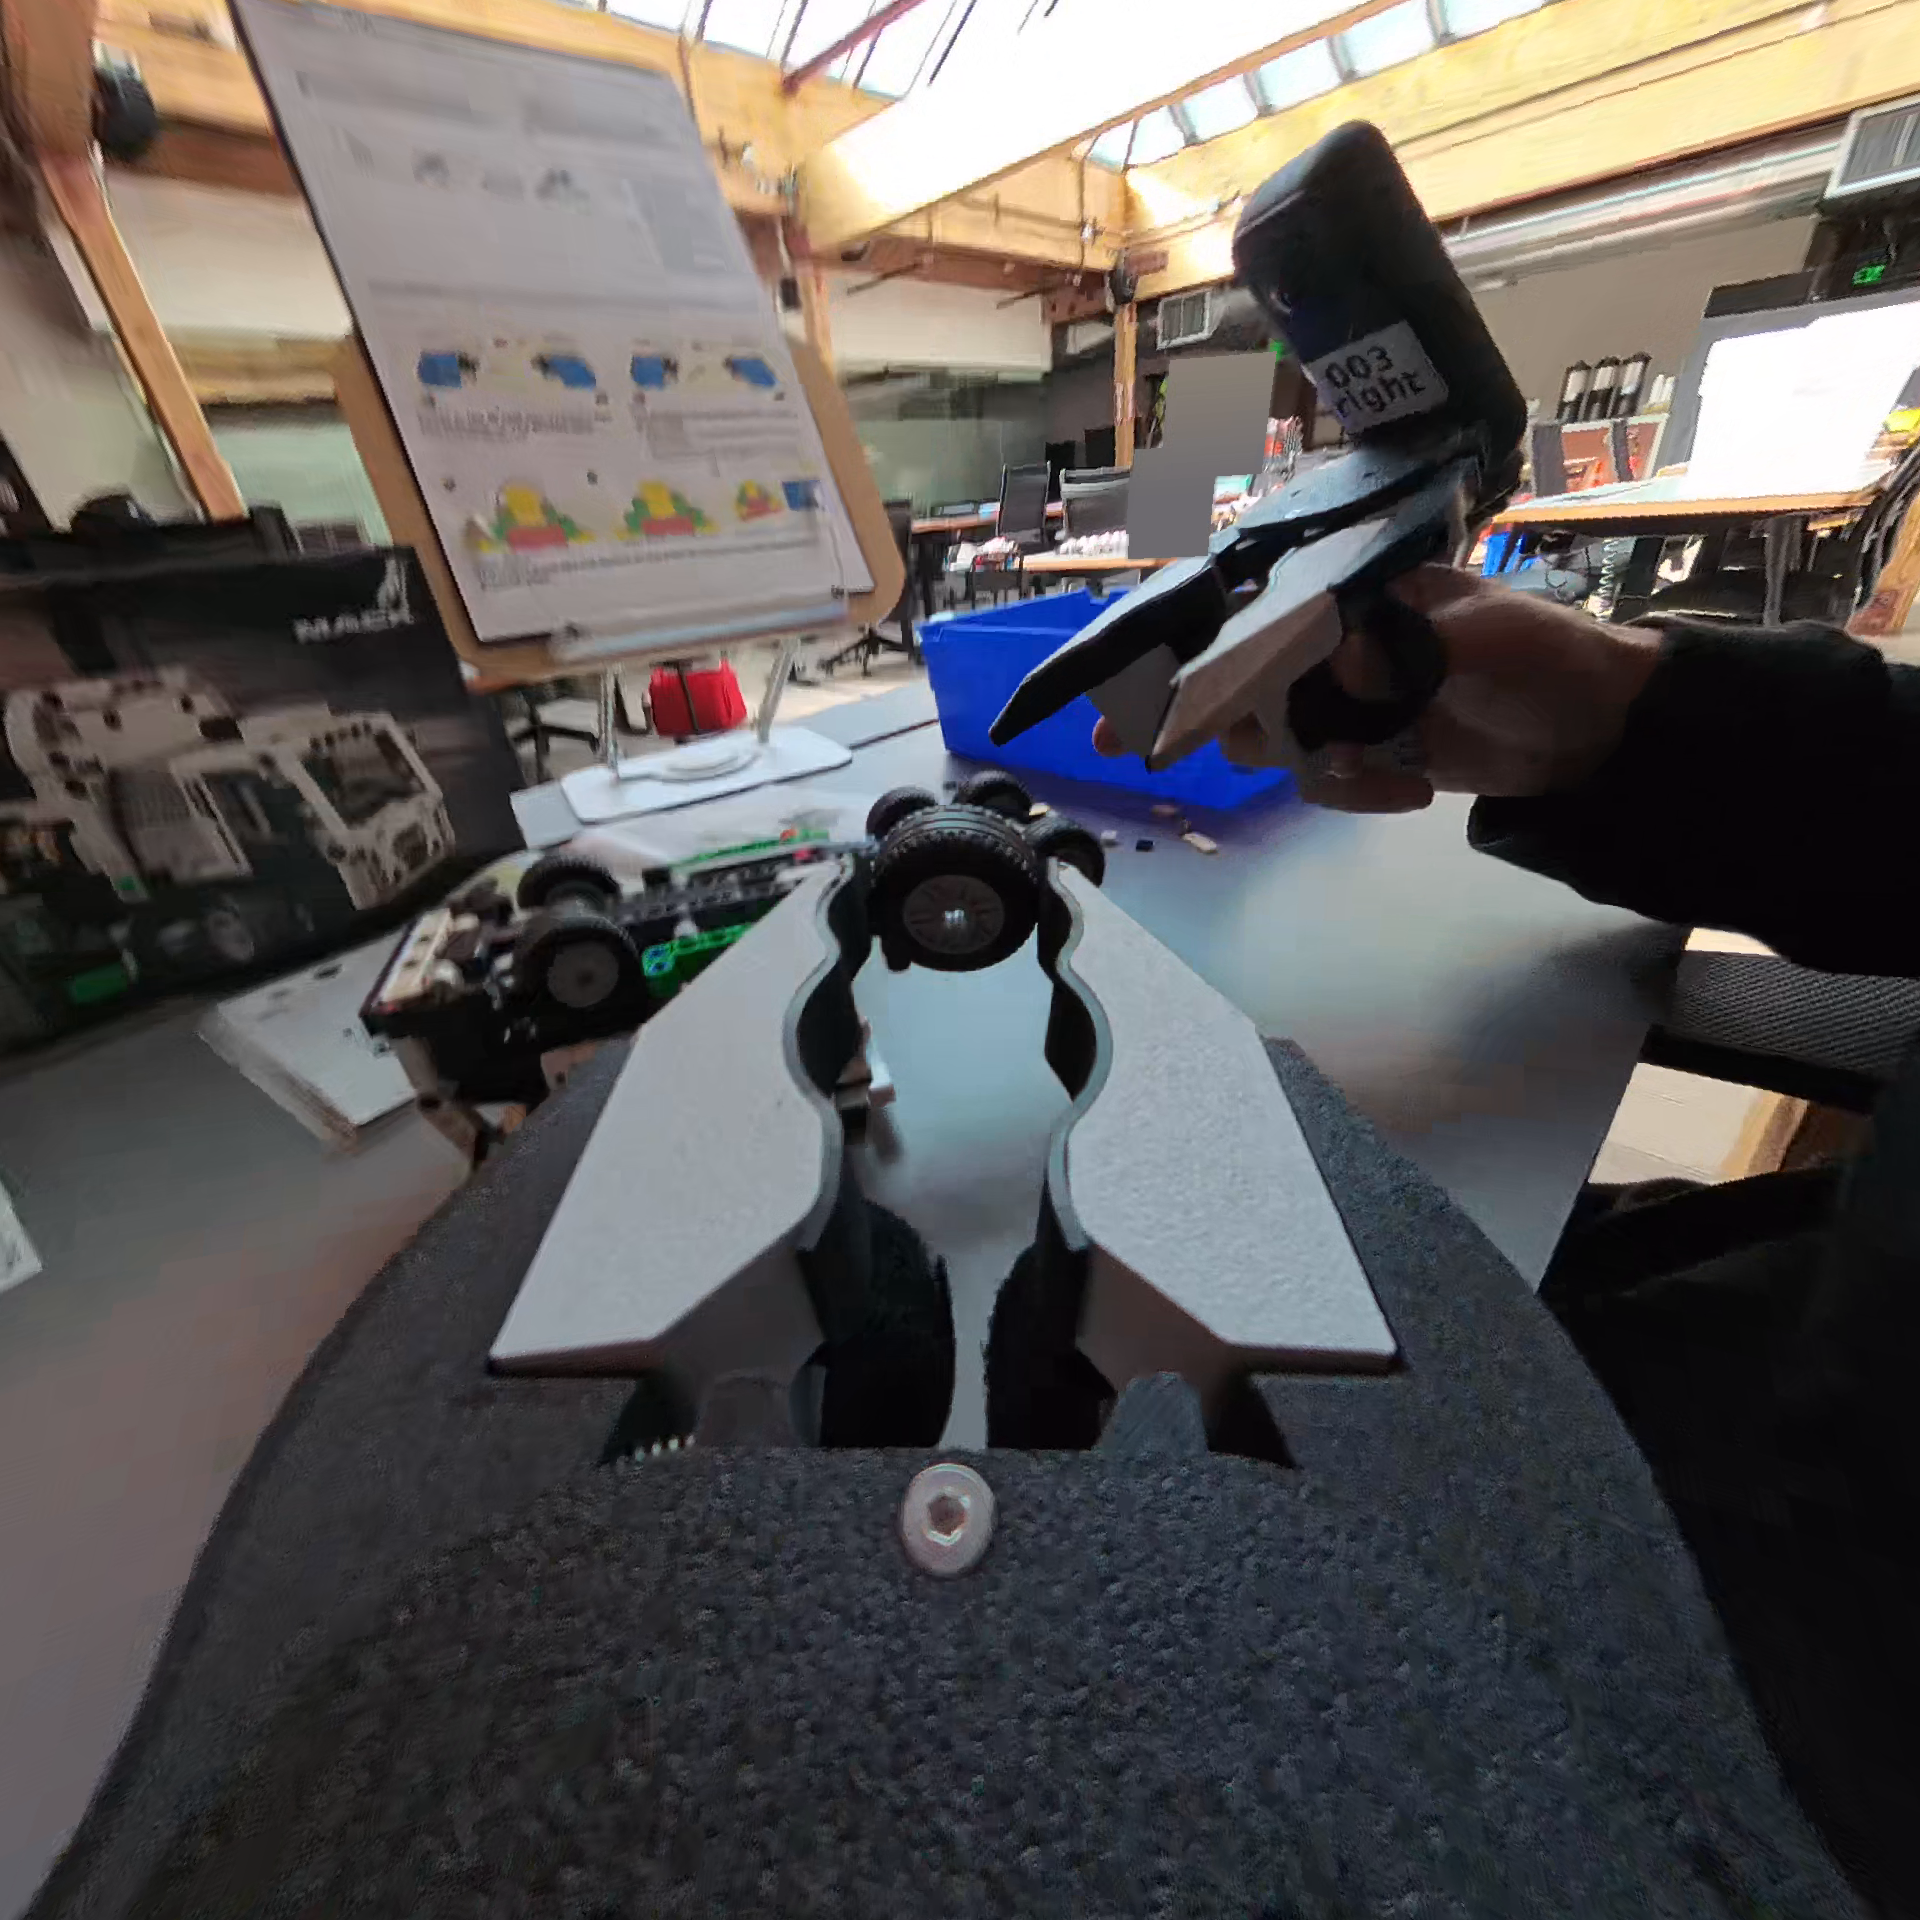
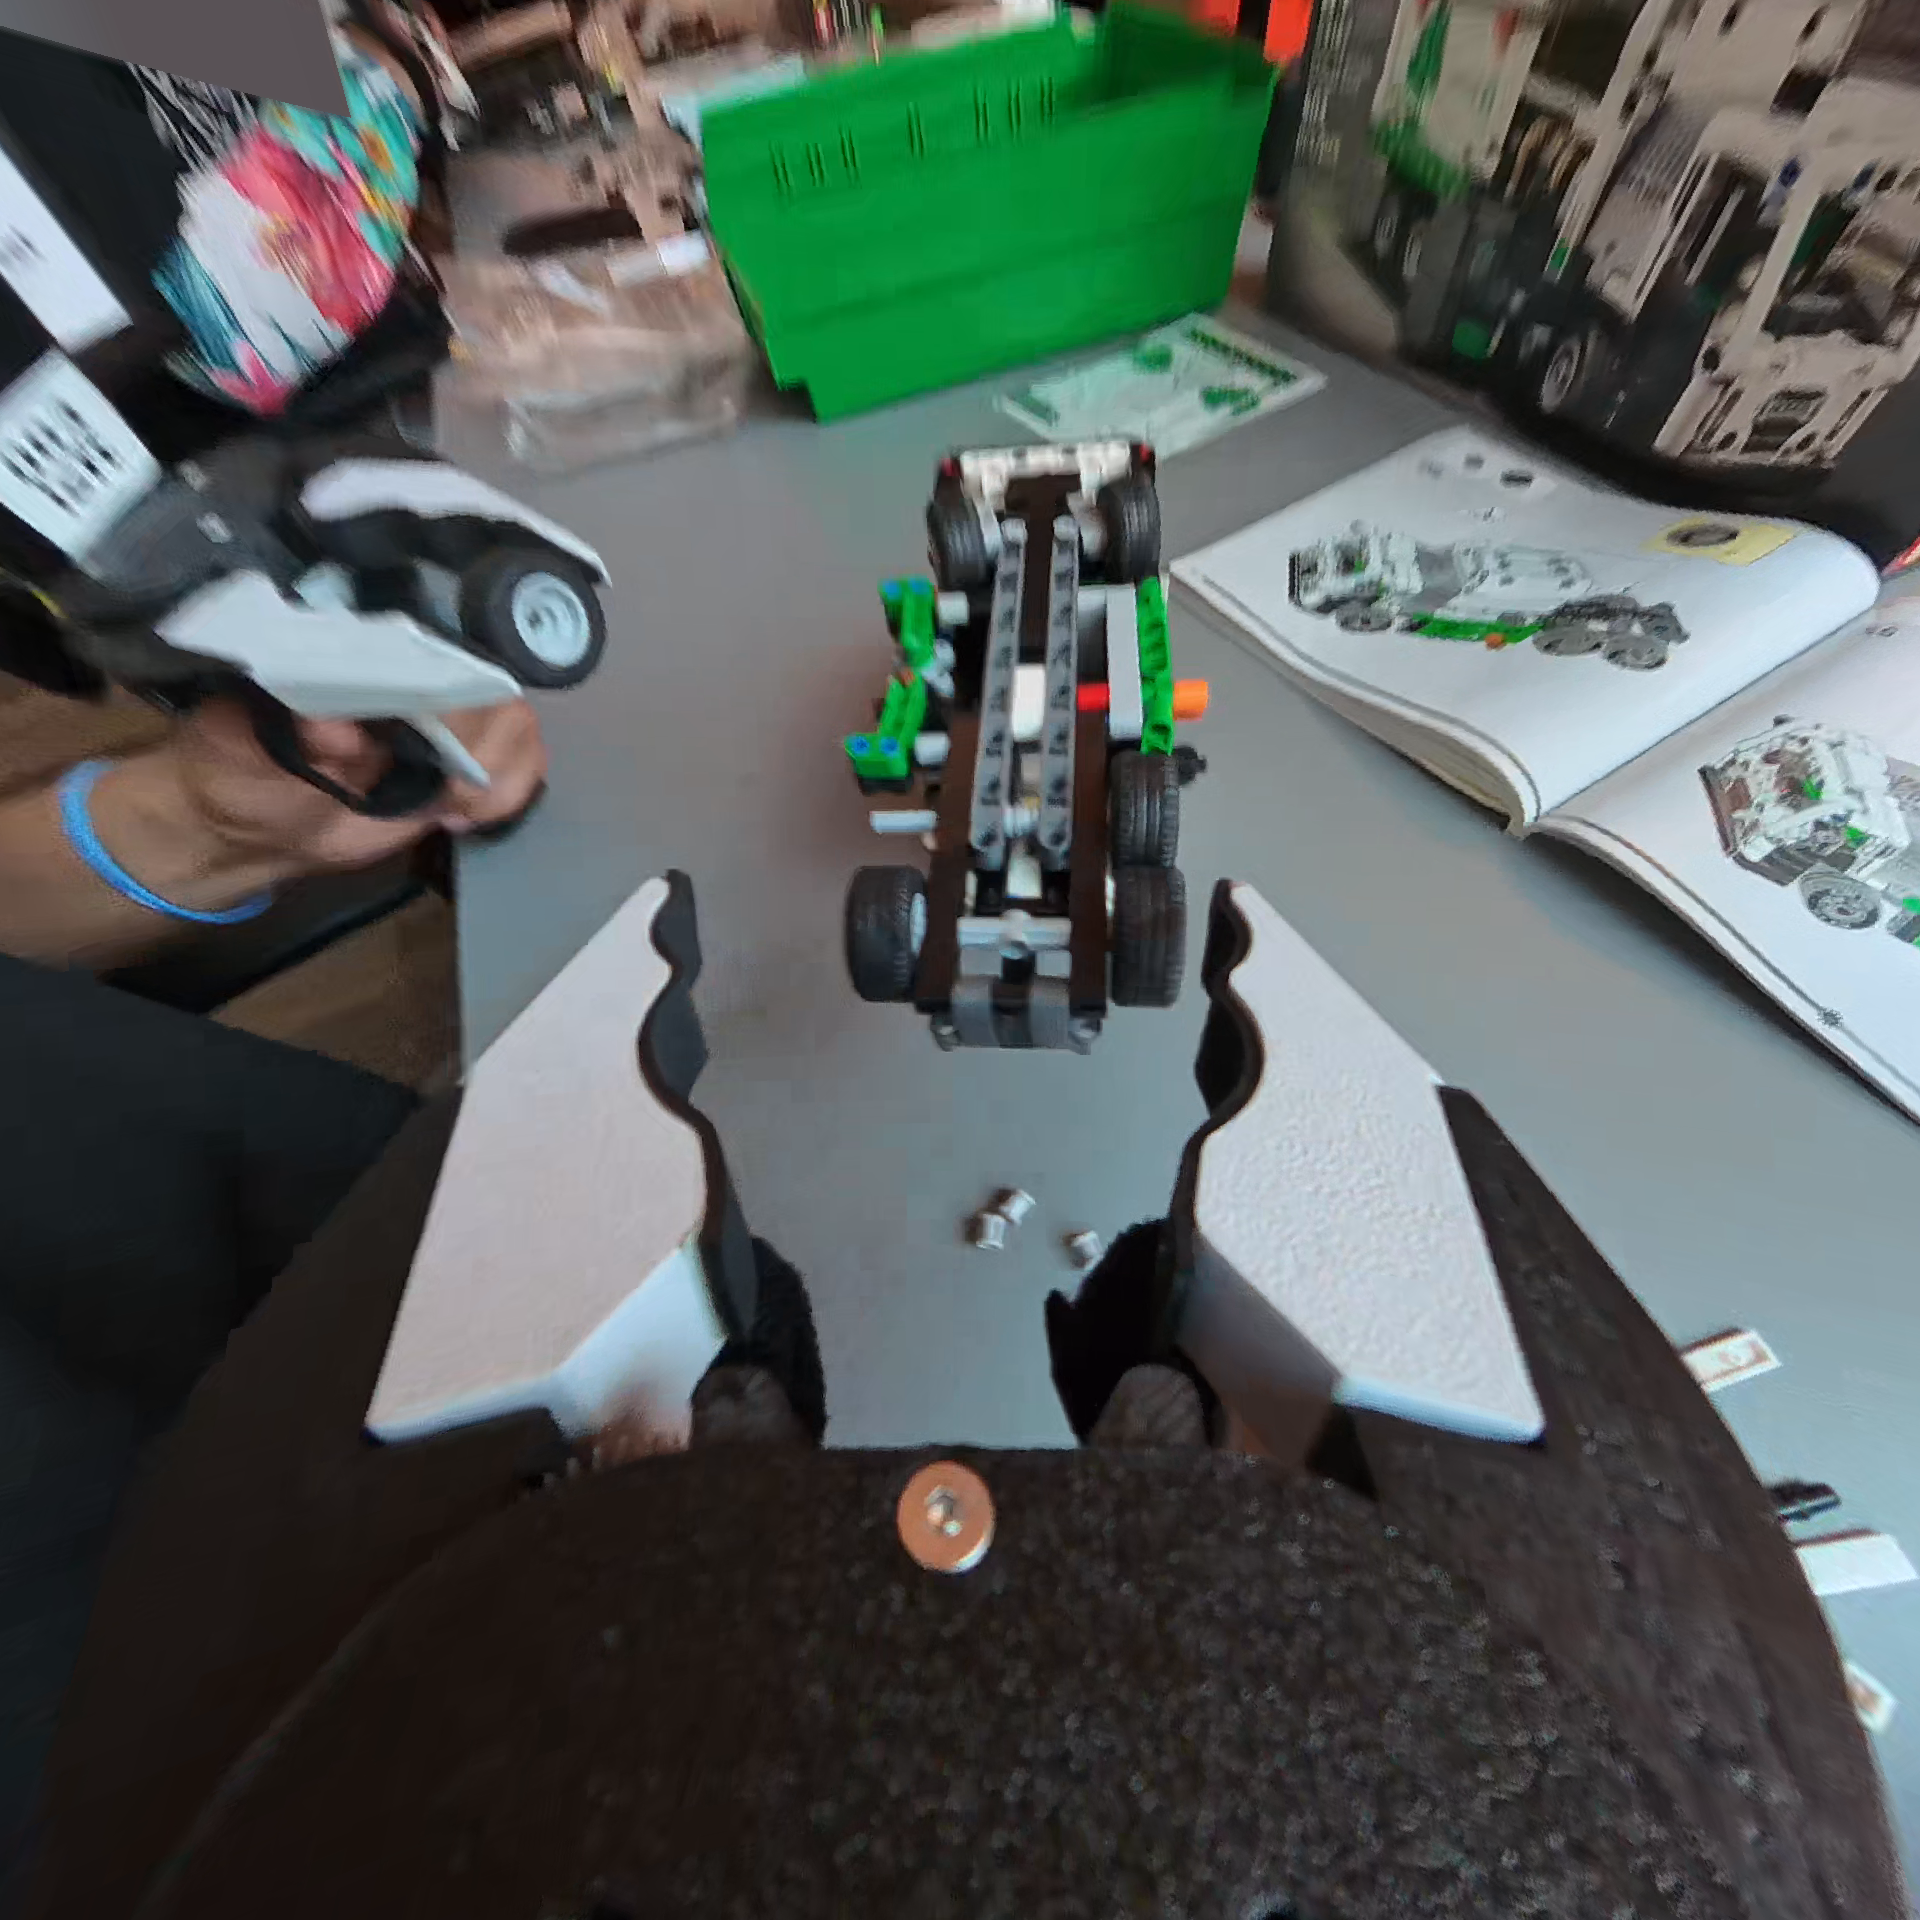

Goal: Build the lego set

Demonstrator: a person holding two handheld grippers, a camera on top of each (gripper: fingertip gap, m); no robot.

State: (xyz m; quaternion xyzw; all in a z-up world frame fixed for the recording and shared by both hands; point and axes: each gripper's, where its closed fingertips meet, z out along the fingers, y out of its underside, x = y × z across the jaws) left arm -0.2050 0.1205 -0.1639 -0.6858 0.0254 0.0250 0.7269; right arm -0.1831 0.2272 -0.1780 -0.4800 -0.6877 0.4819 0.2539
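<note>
My left gripper [image 1: 954, 883] is shut on a black wheel with a grey hub [image 1: 954, 914] and holds it above the table. It also shows at the left of the right wrist view [image 2: 561, 623] with the wheel [image 2: 540, 623]. The black, grey and green truck chassis [image 2: 1039, 779] lies lengthwise on the grey table, seemingly underside up, with several wheels on it. It also shows in the left wrist view [image 1: 582, 935], beyond and left of the held wheel. My right gripper [image 2: 951, 904] is open and empty, above the near end of the chassis. In the left wrist view it [image 1: 1075, 743] hangs up right.
A green bin [image 2: 987, 208] stands behind the chassis and a blue bin [image 1: 997, 665] at the far side. An open instruction booklet [image 2: 1558, 644] lies to the right, the set's box [image 2: 1610, 208] behind it. Small grey pins [image 2: 997, 1216] lie between my right fingers. A sheet on a stand [image 1: 540, 343] rises at the back.
</note>
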